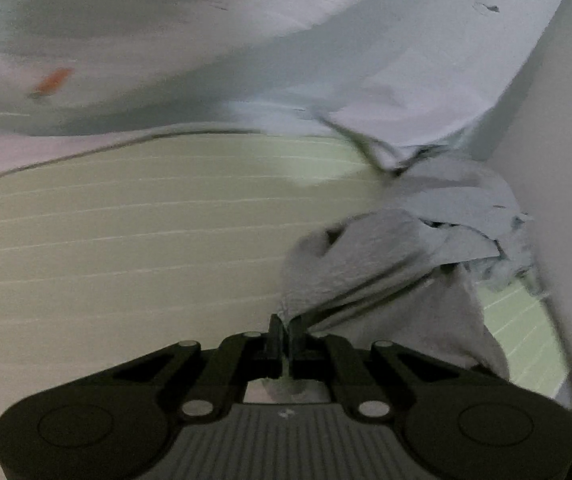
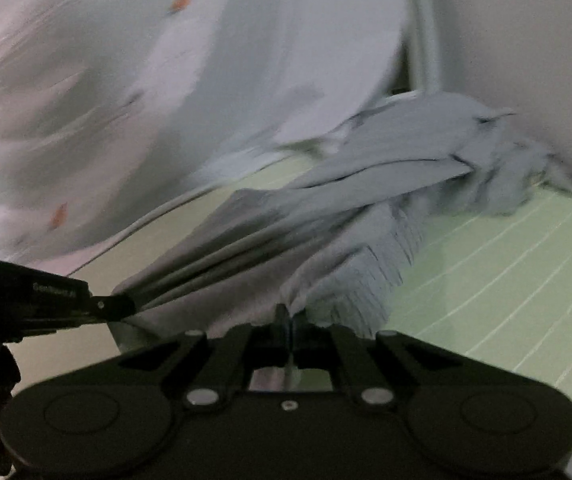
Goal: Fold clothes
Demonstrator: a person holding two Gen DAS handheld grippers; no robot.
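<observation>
**Ana:** Nearest us, the left gripper (image 1: 285,326) has its jaws clamped tight on a pinch of the grey garment (image 1: 386,264), right at the near edge of the cloth.

**Ben:** Same on the other side: the right gripper (image 2: 286,316) has its jaws closed on another bit of that edge, and the left one shows just to its left, also biting the fabric.

**Ana:** From both grips the garment stretches away in taut pleats over the pale green striped mattress (image 1: 126,240).

**Ben:** Its far end lies bunched on the right, against the wall (image 2: 526,60).

**Ana:** Farther back, a white sheet with orange marks (image 2: 126,100), all blurred.
</observation>
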